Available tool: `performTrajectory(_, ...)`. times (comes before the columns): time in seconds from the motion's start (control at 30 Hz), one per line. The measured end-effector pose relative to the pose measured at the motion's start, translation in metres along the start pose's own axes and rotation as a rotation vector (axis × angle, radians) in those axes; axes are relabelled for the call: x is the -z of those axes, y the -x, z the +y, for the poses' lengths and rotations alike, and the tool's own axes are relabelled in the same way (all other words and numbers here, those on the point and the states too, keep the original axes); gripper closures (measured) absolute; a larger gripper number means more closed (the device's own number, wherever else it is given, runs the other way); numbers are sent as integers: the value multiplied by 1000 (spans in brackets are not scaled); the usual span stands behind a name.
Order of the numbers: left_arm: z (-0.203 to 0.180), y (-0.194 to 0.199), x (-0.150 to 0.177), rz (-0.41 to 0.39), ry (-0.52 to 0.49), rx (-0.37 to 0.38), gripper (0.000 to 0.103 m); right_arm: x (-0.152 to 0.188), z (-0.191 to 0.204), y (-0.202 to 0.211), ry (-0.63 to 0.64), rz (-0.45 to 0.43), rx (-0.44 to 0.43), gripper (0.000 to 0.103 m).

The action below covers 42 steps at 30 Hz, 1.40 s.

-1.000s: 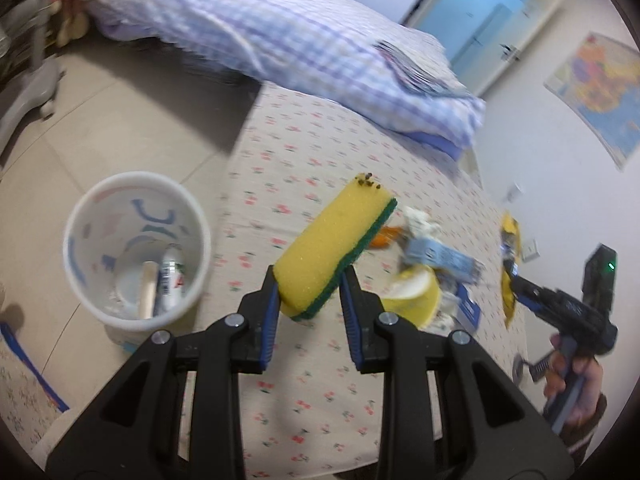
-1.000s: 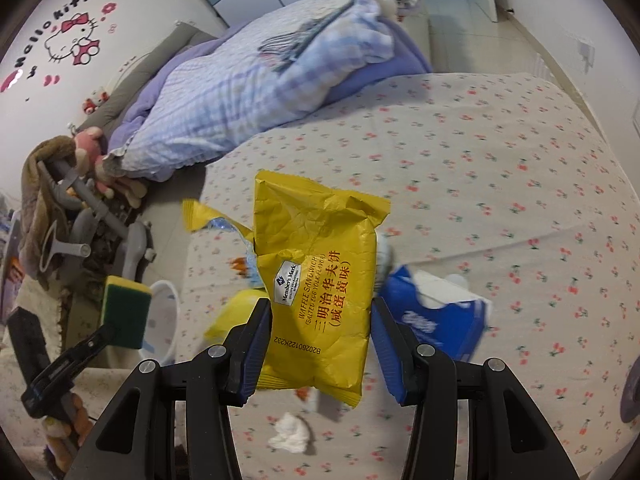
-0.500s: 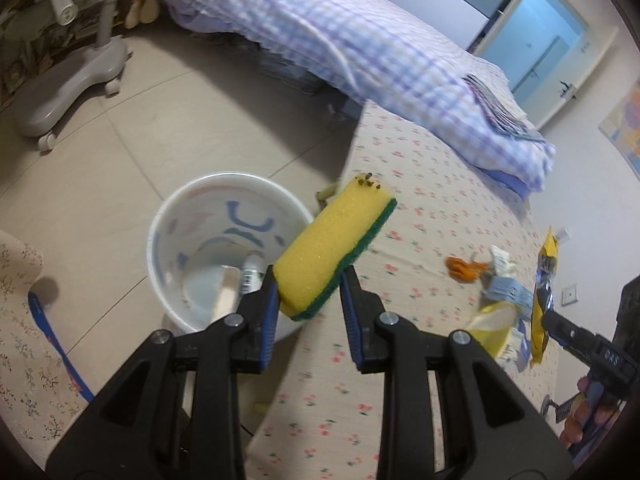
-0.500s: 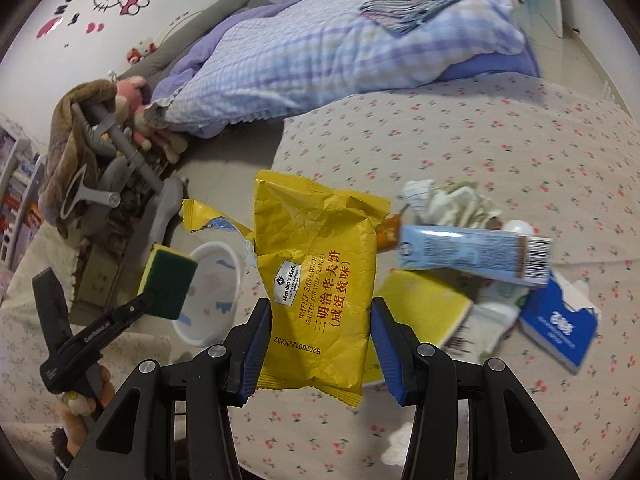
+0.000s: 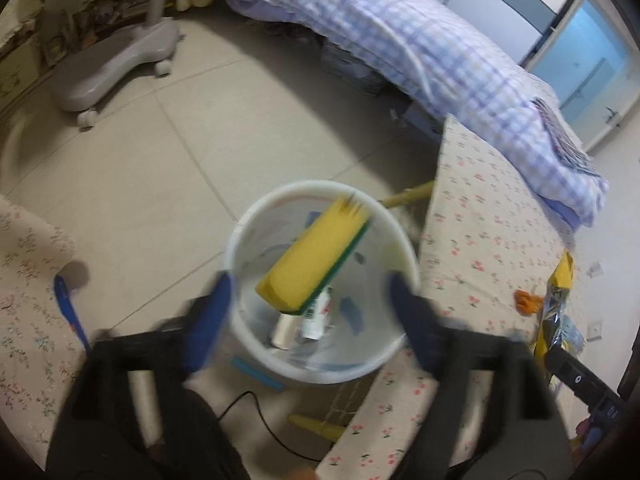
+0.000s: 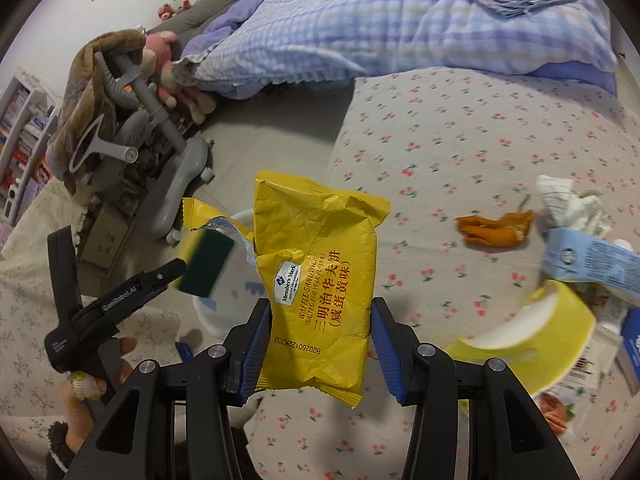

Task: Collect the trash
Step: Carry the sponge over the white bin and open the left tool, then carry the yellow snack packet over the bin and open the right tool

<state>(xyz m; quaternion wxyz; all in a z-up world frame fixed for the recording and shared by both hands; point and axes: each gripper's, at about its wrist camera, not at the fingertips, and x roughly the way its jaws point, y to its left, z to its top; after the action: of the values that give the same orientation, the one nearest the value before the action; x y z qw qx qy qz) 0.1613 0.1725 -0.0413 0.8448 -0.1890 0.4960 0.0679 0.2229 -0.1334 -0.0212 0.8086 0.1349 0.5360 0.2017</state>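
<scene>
I find my left claw point(image 5: 308, 296) spread wide, sponge point(image 5: 316, 260) loose above the white bucket point(image 5: 248, 236), which contains a small bottle point(image 5: 318, 312). My right claw point(image 6: 320, 332) grips the yellow wrapper point(image 6: 316, 280).

Our left gripper point(image 5: 308, 300) now has its fingers point(image 5: 210, 314) spread wide apart, where half a second ago they pinched the sponge point(image 5: 314, 258). The sponge is free of them, blurred, directly over the mouth of the white bin point(image 5: 256, 346), which now fills the middle of the left wrist view instead of sitting off to the left. In the right wrist view we see more of the bin point(image 6: 236, 292) beside the yellow wrapper point(image 6: 316, 276), and the orange peel point(image 6: 494, 230) now shows
</scene>
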Motion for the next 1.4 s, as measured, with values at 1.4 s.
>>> performTrajectory(1.4,29,18,16,49,-72,-101,7,-5,37,-22,101,-14,-39,21)
